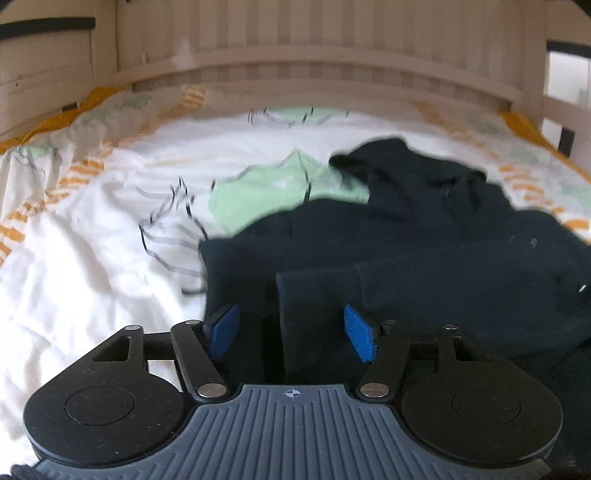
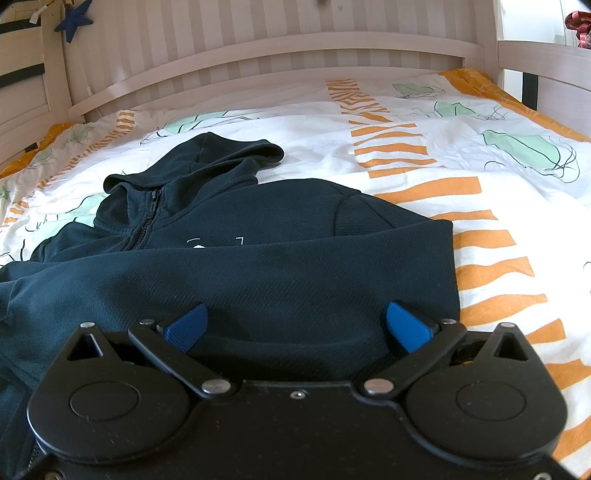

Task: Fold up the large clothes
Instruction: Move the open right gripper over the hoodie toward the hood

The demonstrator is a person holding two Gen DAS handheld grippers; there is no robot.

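Note:
A dark navy zip hoodie [image 2: 258, 266] lies spread on the bed, its hood [image 2: 207, 155] toward the headboard. One sleeve is folded across the chest. My right gripper [image 2: 297, 326] hovers low over the hoodie's near part, open wide, with nothing pinched between its blue pads. In the left wrist view, which is blurred, the same hoodie [image 1: 443, 240] fills the right half. A folded sleeve end [image 1: 317, 295] lies between the fingers of my left gripper [image 1: 291, 330]. Its jaws stand apart and the blue pads [image 1: 360, 334] do not press on the cloth.
The bed carries a white duvet [image 2: 424, 122] with orange stripes and green shapes. A pale slatted headboard [image 2: 277, 48] closes the far side, with wooden rails left and right. A blue star [image 2: 72, 18] hangs at the upper left. Bare duvet [image 1: 92, 258] lies left of the hoodie.

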